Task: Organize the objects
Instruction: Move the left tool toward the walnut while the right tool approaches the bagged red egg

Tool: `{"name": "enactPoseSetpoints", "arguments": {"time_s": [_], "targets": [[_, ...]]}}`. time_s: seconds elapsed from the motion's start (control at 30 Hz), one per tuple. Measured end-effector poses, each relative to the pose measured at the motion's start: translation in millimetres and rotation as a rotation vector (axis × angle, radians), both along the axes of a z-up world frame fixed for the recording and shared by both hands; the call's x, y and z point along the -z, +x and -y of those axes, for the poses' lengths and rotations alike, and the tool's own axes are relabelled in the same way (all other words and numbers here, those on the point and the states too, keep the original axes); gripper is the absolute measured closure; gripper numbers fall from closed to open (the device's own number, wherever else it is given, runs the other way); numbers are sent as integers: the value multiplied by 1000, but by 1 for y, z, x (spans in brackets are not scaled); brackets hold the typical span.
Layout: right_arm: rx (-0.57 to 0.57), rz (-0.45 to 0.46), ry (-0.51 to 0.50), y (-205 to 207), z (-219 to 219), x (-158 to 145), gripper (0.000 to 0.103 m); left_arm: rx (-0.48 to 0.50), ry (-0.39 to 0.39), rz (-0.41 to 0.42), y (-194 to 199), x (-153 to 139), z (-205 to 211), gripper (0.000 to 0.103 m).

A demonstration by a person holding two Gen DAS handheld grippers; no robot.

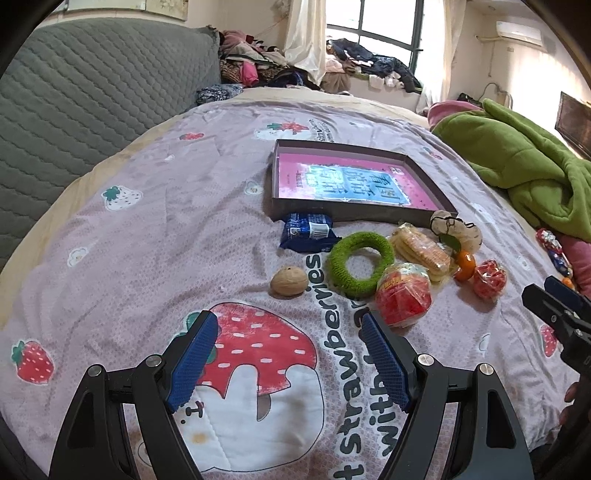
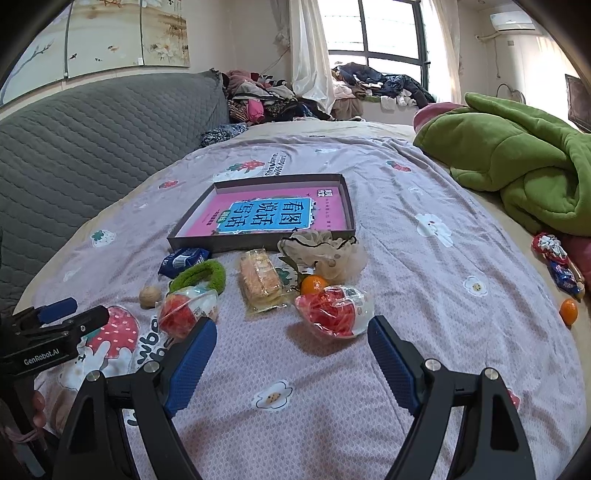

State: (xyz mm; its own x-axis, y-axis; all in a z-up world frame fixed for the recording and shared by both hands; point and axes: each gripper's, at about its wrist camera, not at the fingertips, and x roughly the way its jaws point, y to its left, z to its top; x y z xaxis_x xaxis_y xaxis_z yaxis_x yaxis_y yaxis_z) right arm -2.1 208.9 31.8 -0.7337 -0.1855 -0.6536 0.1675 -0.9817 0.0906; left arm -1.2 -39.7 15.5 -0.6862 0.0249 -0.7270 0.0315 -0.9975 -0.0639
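"strawberries" on the quilt point(image 1: 147, 229); "GenRobot.AI" on the left hand-held gripper point(image 2: 61, 314); perhaps "看图说话写话" in the box point(image 2: 258, 240).

Bedroom was pretty messy: daylight came through a big window point(image 2: 391, 40) with pale curtains point(image 2: 308, 55), clothes were piled on the sill point(image 2: 384, 86), a grey quilted headboard point(image 1: 92, 96) sat left, and an air conditioner point(image 2: 511, 20) hung high.

You have daylight coming from the window point(image 2: 391, 44) at the far end of the room, blown out to near white, with glare washing over the curtain point(image 2: 308, 51) beside it. The bedspread point(image 2: 406, 206) is lit evenly and softly, so the snack packets throw only faint shadows toward you. Both views bend strongly at the edges, with black corners, and the glossy pink book cover point(image 1: 343, 181) shows a pale sheen in the left view.
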Motion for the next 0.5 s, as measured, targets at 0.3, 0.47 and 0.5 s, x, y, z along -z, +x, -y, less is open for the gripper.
{"name": "enactPoseSetpoints", "arguments": {"time_s": [0.3,0.47,0.5], "targets": [[-35,9,-5,-2,17,2,19,4,5,11,-4,6,2,22],[-56,19,6,-4,32,6,19,11,9,14,-6,10,6,22],[-63,21,10,-4,37,7,19,14,10,15,-6,11,6,22]]}}
